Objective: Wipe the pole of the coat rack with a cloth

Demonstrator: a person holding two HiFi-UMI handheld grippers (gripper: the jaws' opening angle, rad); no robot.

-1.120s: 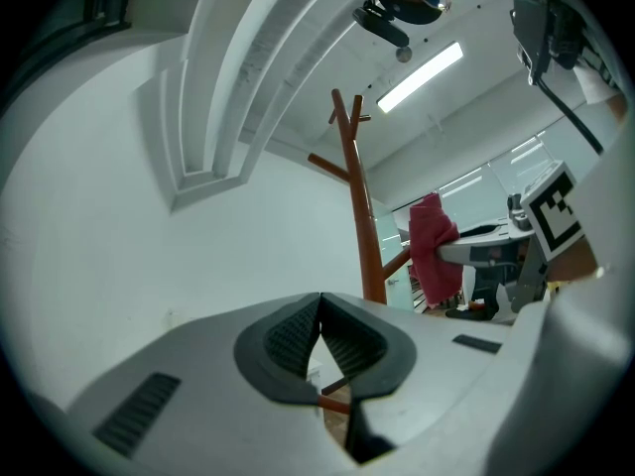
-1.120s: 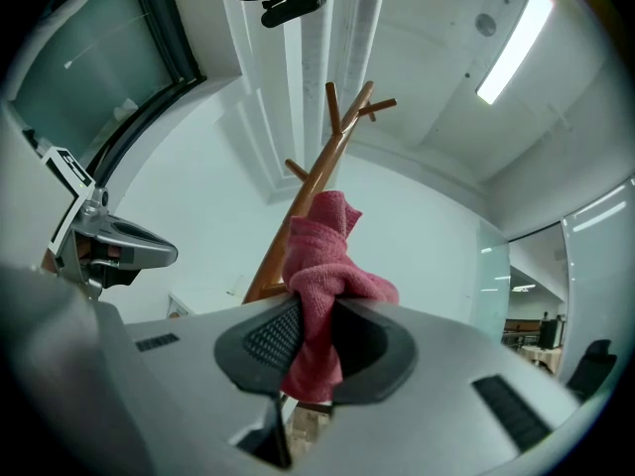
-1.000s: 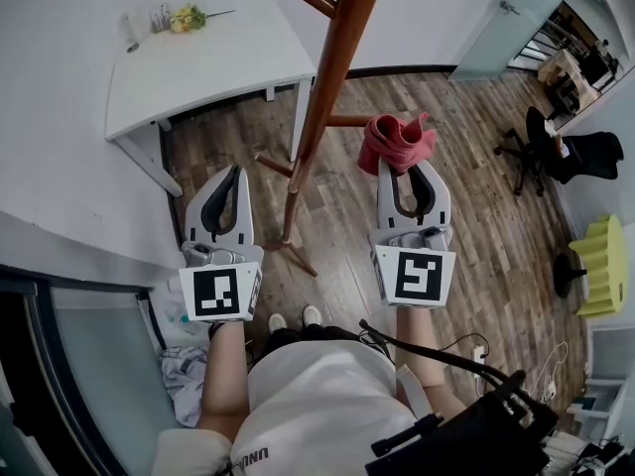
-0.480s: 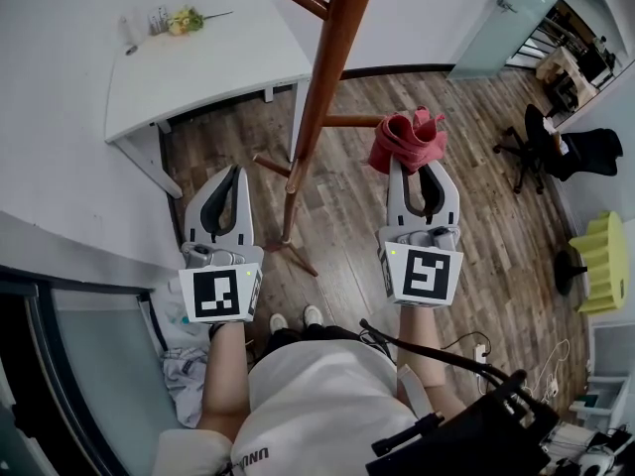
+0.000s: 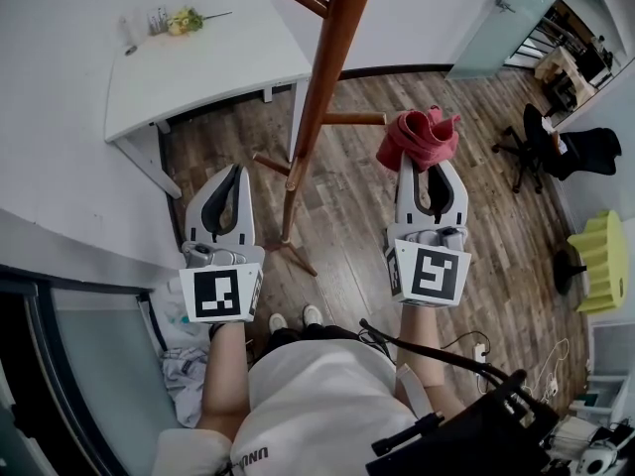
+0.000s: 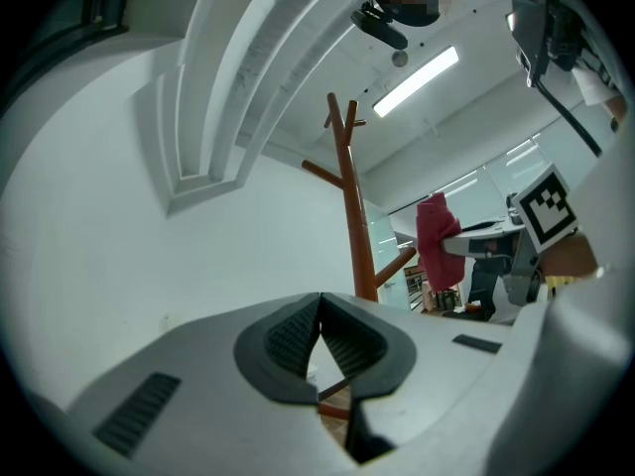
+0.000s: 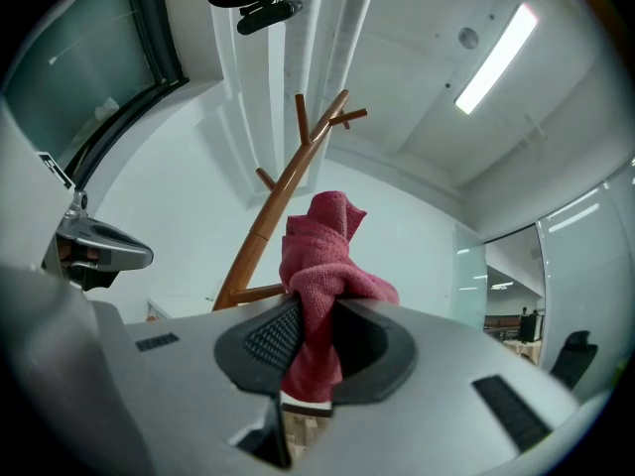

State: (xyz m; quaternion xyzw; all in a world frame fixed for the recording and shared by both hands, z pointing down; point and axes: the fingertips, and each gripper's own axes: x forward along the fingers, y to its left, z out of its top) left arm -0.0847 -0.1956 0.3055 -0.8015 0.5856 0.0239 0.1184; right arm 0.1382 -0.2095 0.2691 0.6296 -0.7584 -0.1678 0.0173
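The brown wooden coat rack pole (image 5: 322, 87) rises between my two grippers, with pegs branching off it; it also shows as a pole (image 6: 355, 226) in the left gripper view and a pole (image 7: 268, 231) in the right gripper view. My right gripper (image 5: 425, 163) is shut on a bunched red cloth (image 5: 419, 137), held to the right of the pole and apart from it. The red cloth (image 7: 319, 276) fills the jaws in the right gripper view. My left gripper (image 5: 231, 175) is shut and holds nothing, left of the pole.
A white table (image 5: 198, 67) with a small flower bunch (image 5: 185, 18) stands against the wall at the back left. The rack's feet (image 5: 288, 251) spread over the wooden floor. A black office chair (image 5: 556, 152) and a yellow-green stool (image 5: 600, 266) stand at the right.
My right gripper has moved right and slightly up with the red cloth, away from the pole. The left gripper has stayed still.
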